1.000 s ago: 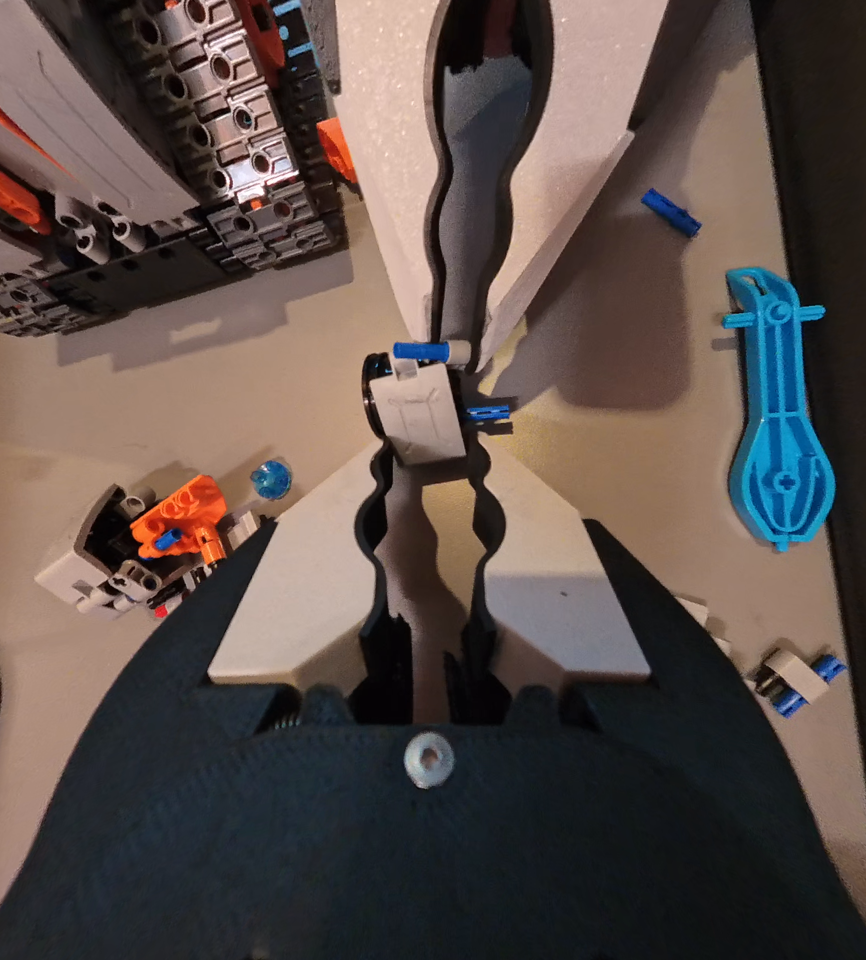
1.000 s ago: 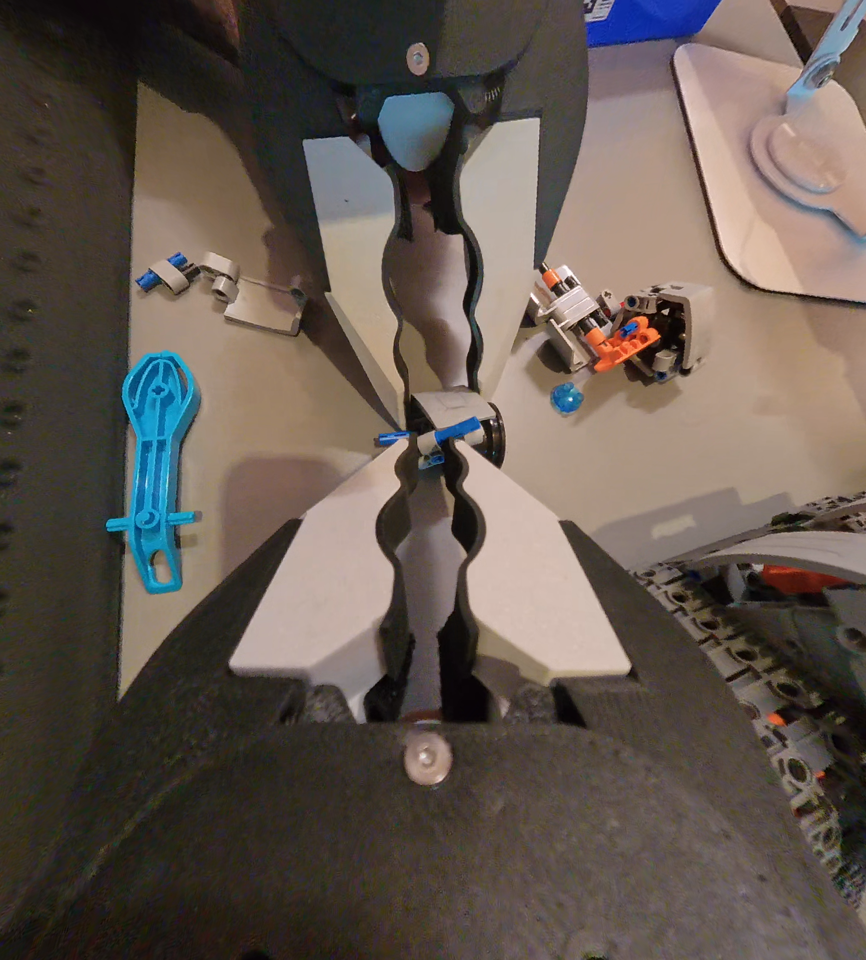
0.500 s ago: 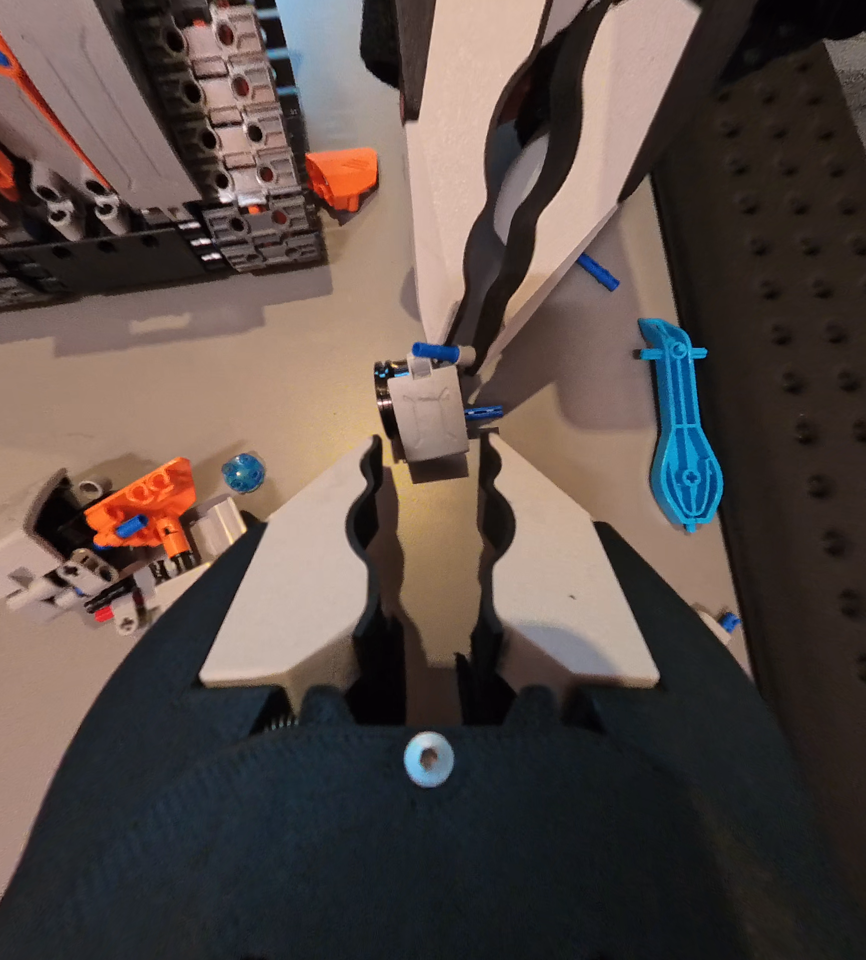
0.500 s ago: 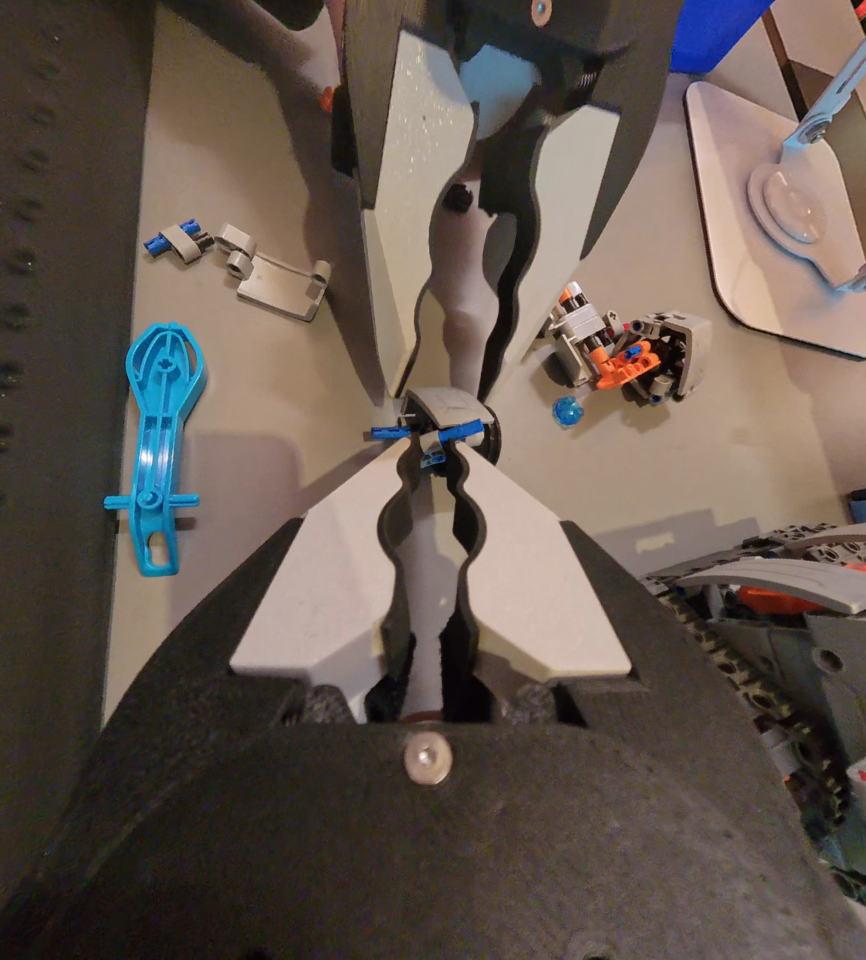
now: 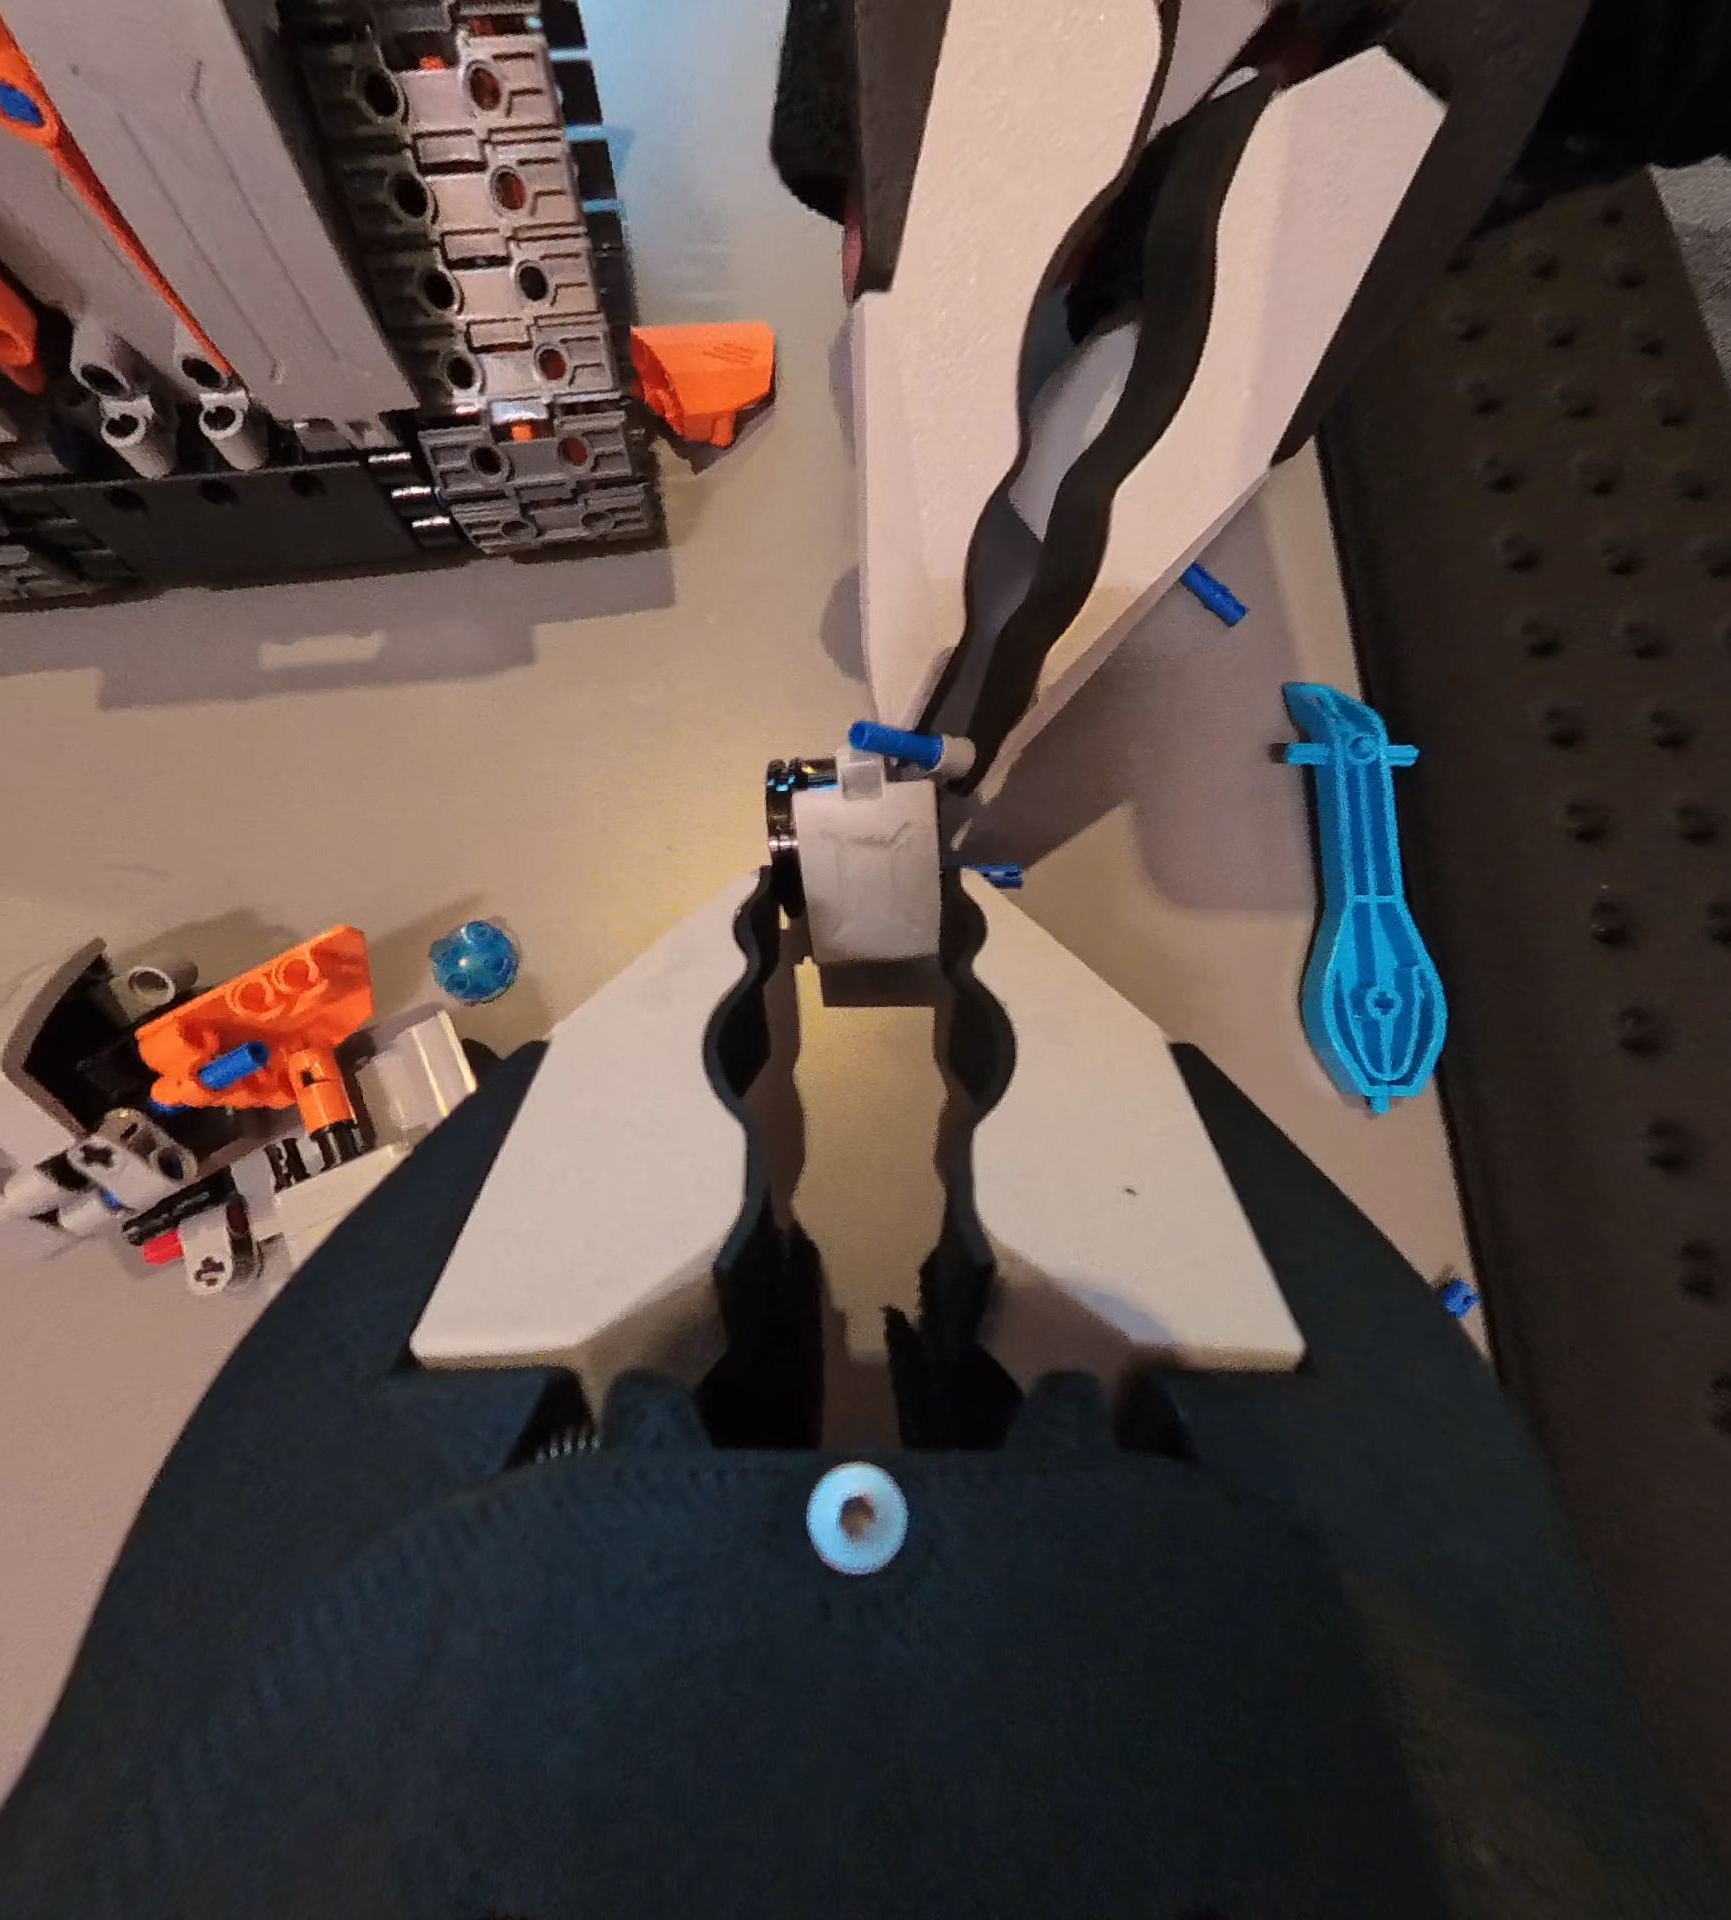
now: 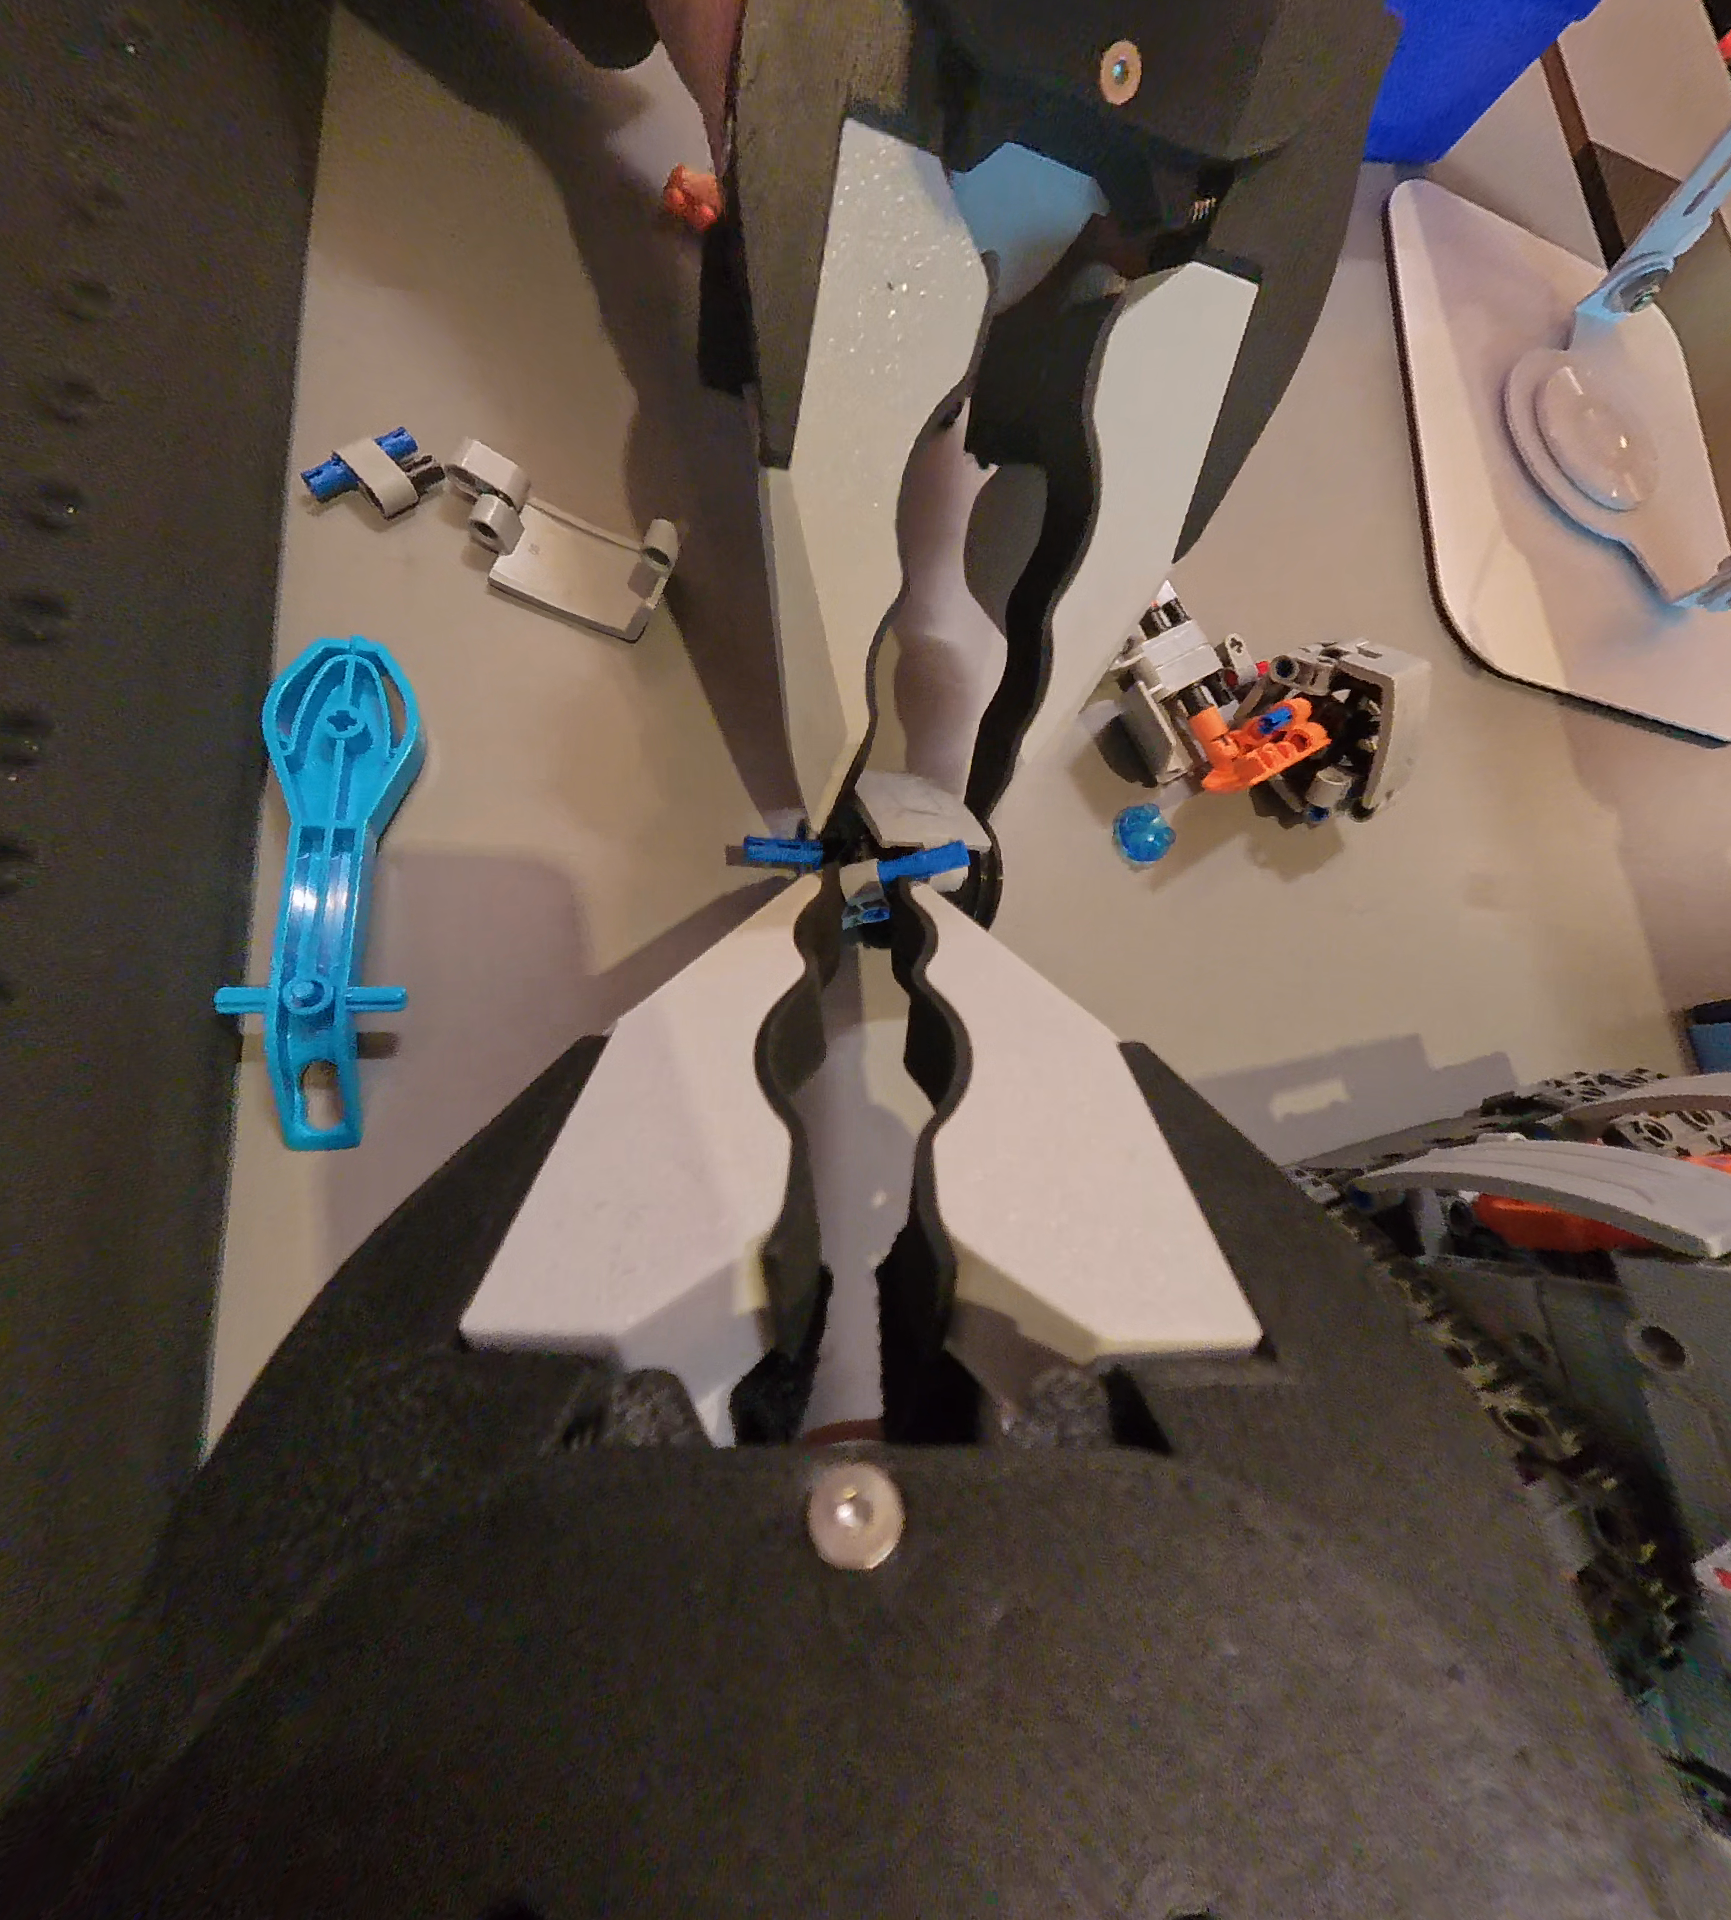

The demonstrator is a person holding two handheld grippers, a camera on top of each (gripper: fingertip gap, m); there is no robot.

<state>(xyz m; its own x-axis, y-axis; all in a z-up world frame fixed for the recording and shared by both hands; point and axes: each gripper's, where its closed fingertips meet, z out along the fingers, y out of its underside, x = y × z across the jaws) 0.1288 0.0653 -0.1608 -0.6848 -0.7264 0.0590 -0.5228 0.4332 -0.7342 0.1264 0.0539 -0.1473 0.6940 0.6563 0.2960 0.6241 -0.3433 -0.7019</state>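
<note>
**Two-Gripper Hold on a Small Grey Assembly: Failure Modes**

Left gripper (image 5: 861, 914): narrowed onto the small grey assembly (image 5: 871, 883), with one finger on each flank of the curved panel and the black disc on the left-finger side. Purchase at the fingertips only.

Right gripper (image 6: 861, 899): almost fully closed, pinching the grey-and-blue connector at the far end of the same assembly. Tip to tip with the left gripper, approaching from the opposite side.

Contact between the assembly and the table (image 5: 425, 779): cannot be told.

Probable faults, as judged from this hold:

- Slip. Likely from the shallow fingertip grip on a smooth, curved panel, and worse if the squeeze is uneven.
- Separation. Likely from any twist or opposed pull between the grippers. Most exposed: the blue pin (image 5: 892, 743) at the right gripper's tips.
- Lost part. A freed pin could roll onto the perforated mat (image 5: 1619, 935) right of the left gripper, beyond the turquoise tool (image 5: 1365, 925).
- Collision. Little room left of the left gripper near the translucent blue stud (image 5: 473, 963) and the orange-grey subassembly (image 5: 196, 1081), or ahead-left near the tracked model (image 5: 373, 312).
</note>
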